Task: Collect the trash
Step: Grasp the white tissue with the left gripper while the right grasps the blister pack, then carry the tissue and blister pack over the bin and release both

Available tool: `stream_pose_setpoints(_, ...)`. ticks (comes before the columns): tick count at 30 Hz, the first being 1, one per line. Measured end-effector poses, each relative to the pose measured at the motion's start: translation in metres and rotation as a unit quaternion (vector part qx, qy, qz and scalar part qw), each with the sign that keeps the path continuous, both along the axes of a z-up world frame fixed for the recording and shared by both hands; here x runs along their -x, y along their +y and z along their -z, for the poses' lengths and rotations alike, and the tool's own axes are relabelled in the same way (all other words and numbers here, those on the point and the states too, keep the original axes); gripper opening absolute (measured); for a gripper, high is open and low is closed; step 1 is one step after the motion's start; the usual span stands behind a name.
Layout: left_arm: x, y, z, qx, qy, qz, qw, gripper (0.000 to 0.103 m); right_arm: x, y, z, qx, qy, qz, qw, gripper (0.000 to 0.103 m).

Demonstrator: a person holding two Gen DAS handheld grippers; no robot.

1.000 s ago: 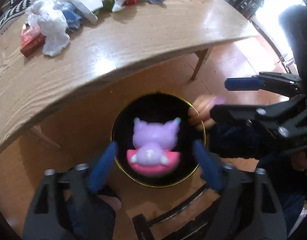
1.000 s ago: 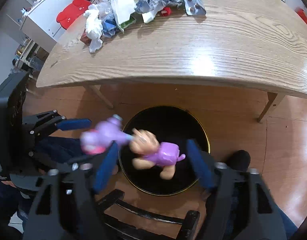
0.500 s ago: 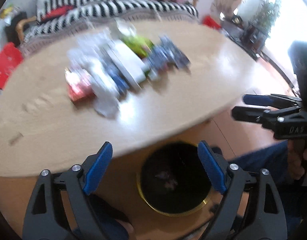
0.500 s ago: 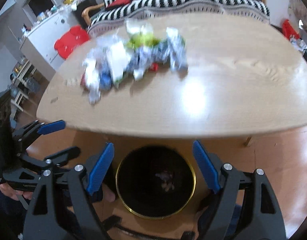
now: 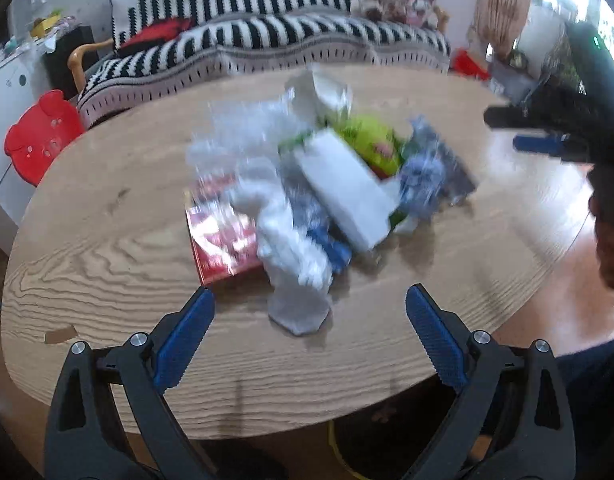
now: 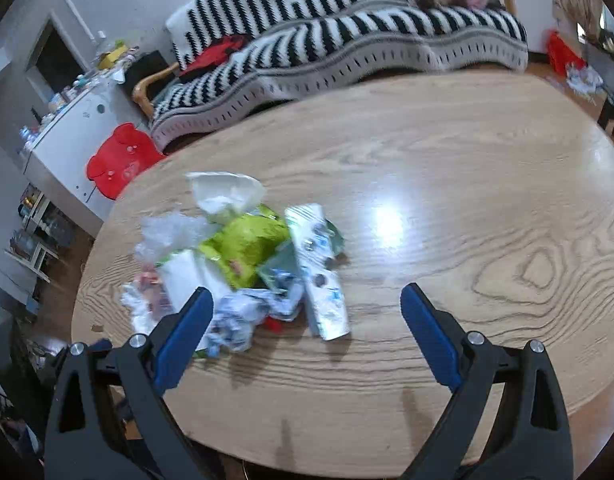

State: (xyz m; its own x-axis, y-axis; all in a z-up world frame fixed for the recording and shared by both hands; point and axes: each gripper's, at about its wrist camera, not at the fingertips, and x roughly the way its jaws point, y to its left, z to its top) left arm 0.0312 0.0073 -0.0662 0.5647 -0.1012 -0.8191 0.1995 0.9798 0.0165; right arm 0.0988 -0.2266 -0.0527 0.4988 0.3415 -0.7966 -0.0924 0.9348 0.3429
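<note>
light: bright daylight | glare: table (image 6: 391,224) sheen | blur: trash pile (image 5: 307,200) smeared | edges: fisheye-bent, dark corners

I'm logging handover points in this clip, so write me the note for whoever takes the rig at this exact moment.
Left gripper: jaws wide open, empty, raised over the near table edge, facing the trash pile.
Right gripper: jaws wide open, empty, at the pile's right side.
Pile: all on the table, bunched together: red packet, white tissue, white box, green bag, white tube. The left view is blurred.
Bin: only a gold rim sliver shows below the table edge; its contents are out of sight.
Done: nothing visible on this pile.
Left: grasp each piece and drop it in the bin.
</note>
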Motion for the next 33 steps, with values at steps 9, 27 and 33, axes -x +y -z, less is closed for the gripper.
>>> stream_pose_setpoints(9,-0.020,0.004,0.021,0.011,0.018,-0.023,0.9995,0.093,-0.027,-0.002,0.042,-0.021,0.056,0.020,0.998,0.081)
stream_pose_setpoints(27,-0.005,0.000,-0.001,0.023,-0.006,-0.032,0.9992,0.027,-0.002,0.004,0.012,-0.015,0.007,0.030,0.999,0.027)
stream_pose_setpoints(33,0.009,-0.003,-0.016,0.024,-0.022,-0.020,0.9993,0.027,0.022,0.006,-0.006,-0.012,-0.014,0.017,1.000,0.027)
